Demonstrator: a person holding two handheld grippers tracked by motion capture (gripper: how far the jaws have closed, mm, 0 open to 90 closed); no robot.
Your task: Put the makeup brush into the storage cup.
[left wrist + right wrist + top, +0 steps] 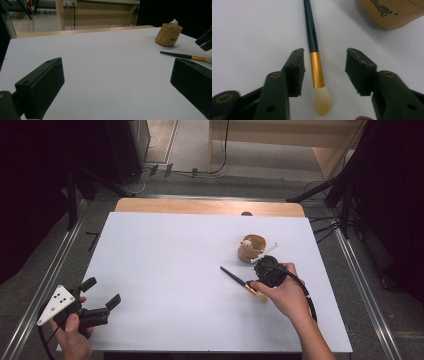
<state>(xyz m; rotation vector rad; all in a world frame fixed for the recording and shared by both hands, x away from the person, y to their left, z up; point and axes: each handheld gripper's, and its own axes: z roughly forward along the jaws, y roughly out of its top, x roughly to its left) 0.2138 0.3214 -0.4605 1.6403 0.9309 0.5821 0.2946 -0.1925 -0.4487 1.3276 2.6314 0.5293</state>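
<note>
Right gripper view gives us the closest look at the brush (313, 42): it lies flat on the white table (249, 30), with a dark handle, a gold ferrule and a pale bristle tuft. We find the right gripper (324, 68) spread apart with one jaw on either side of the ferrule; the jaw on the left of that view is just beside the ferrule, the other stands well clear, and neither presses on it. From the high view we place the brush (235, 276) right of the table's centre, handle pointing away toward the far left, bristle end under the right gripper (262, 280), which a hand (285, 295) holds from above. Near the brush, on its far side, stands a small tan fabric pouch (252, 247) with a small pale figure in it; lettering shows on its side, but we cannot read it. At the near left edge of the table (165, 260), well apart from the brush, the left gripper (102, 295) rests in the other hand (72, 332), jaws wide apart and grasping nothing.
</note>
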